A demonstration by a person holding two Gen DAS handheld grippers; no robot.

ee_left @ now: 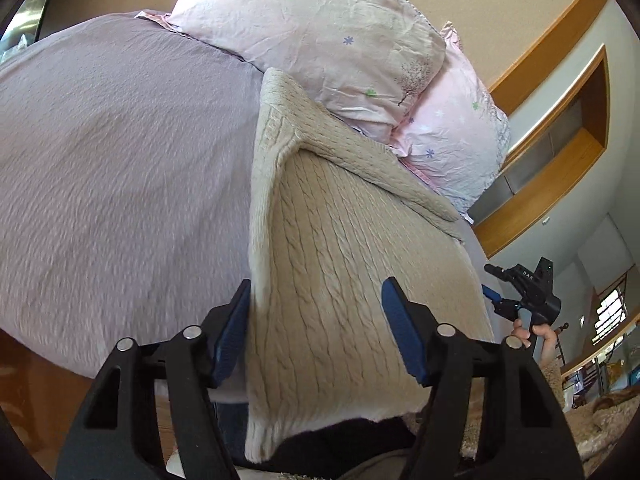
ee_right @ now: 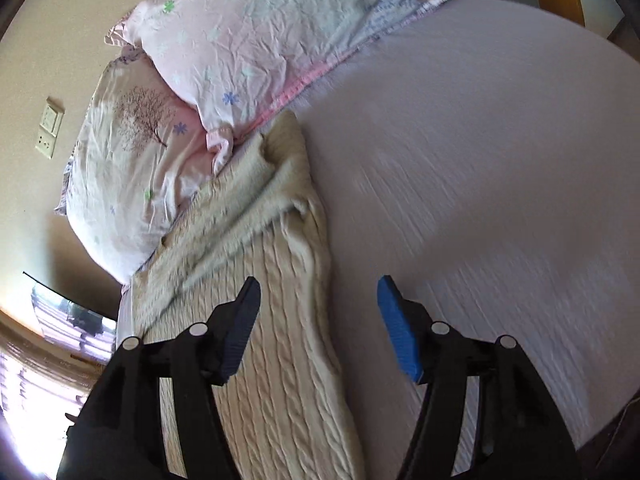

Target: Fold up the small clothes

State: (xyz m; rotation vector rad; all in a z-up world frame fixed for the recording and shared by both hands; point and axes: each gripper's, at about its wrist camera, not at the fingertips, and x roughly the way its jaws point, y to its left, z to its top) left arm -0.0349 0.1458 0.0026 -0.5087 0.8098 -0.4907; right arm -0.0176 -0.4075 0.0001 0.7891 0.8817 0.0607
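Note:
A beige cable-knit sweater (ee_left: 340, 248) lies on the bed, its near hem hanging over the bed's edge and one sleeve folded across the top. It also shows in the right wrist view (ee_right: 272, 320). My left gripper (ee_left: 318, 292) is open, its blue pads either side of the sweater's left edge, gripping nothing. My right gripper (ee_right: 318, 288) is open above the sweater's right edge and the sheet. In the left wrist view the right gripper (ee_left: 516, 292) is held in a hand at the far right.
The bed has a lilac sheet (ee_left: 120, 168) (ee_right: 480, 160). Two pink flowered pillows (ee_left: 328, 40) (ee_right: 240, 40) lie at the head, touching the sweater's top. A wooden wall shelf (ee_left: 560, 140) is at the right.

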